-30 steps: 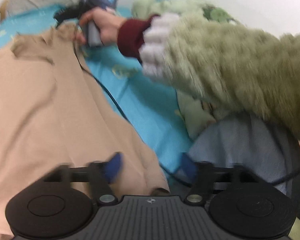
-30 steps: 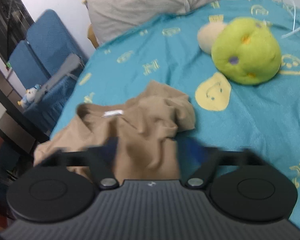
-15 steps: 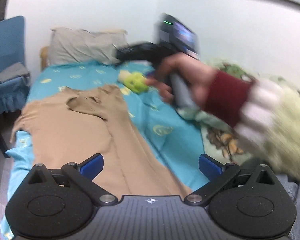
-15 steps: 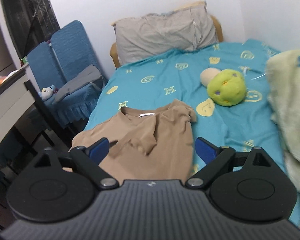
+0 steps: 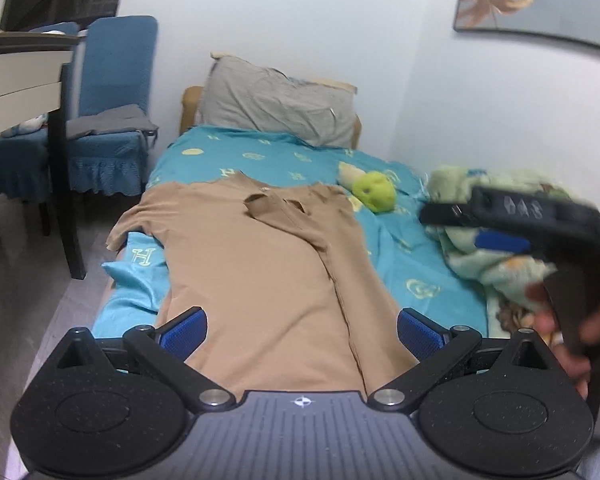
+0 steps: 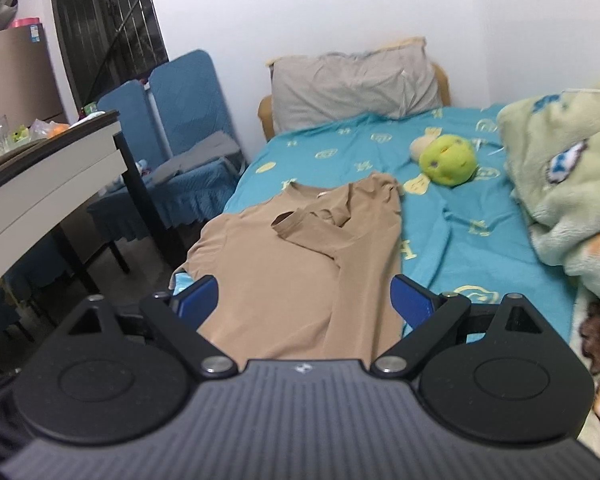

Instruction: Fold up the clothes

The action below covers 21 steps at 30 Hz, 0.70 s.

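A tan shirt point(image 5: 260, 264) lies lengthwise on the teal bed sheet point(image 5: 396, 264), its right side and sleeve folded in over the body. It also shows in the right wrist view point(image 6: 296, 276). My left gripper point(image 5: 302, 330) is open and empty, held above the shirt's near end. My right gripper point(image 6: 304, 300) is open and empty, raised above the shirt's near part. The right gripper's body also shows, blurred, at the right of the left wrist view point(image 5: 508, 216).
A green plush toy point(image 6: 448, 160) lies on the sheet right of the shirt's collar. A grey pillow point(image 6: 356, 80) sits at the headboard. A pale green blanket point(image 6: 568, 176) is heaped on the right. Blue chairs point(image 6: 180, 136) and a desk point(image 6: 40, 184) stand left of the bed.
Both grippers have pulled back and up from the shirt. The right gripper left the collar area, where it had been low over the cloth, and both views now take in the whole bed.
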Motion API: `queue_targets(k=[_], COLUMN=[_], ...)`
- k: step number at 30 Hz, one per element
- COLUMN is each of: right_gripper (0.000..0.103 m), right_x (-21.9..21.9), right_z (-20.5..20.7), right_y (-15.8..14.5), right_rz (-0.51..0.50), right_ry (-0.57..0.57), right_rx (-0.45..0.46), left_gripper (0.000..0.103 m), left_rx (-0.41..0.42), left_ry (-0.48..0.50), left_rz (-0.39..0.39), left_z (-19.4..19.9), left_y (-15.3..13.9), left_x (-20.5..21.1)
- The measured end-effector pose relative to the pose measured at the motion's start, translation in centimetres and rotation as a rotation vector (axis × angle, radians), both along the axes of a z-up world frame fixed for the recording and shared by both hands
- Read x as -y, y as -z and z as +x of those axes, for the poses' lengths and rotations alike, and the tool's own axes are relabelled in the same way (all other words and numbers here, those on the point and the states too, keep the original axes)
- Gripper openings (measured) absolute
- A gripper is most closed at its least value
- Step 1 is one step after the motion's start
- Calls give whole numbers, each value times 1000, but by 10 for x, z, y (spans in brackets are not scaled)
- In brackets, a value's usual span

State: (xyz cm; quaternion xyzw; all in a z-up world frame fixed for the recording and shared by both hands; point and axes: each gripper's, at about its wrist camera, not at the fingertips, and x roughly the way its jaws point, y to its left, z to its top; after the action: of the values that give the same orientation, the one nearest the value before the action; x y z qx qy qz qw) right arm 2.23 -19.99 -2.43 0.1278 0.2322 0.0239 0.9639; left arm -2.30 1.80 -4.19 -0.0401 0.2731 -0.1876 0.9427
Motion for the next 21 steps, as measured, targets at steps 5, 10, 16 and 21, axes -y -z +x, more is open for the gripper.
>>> queue_targets(k=[5,10,16,21], right_gripper=[94,94,94,94], right_x=[-8,-21,-13,14], right_z=[-3,22,53,76], right_y=[-7,-38,-51,-6], right_rz=[-36,-44,-50,-37], right_ry=[55,35,13,69], right_rx=[53,73,99,-20], left_gripper=[102,102,102,102], left_rx=[-29,-32,-48,-146], left_ry=[-62,-133,-202,-291], left_rz=[-33,-29,3,-62], left_z=[12,24,68,146], left_y=[2,0,3,23], left_x=[-9,-16,-19,-44])
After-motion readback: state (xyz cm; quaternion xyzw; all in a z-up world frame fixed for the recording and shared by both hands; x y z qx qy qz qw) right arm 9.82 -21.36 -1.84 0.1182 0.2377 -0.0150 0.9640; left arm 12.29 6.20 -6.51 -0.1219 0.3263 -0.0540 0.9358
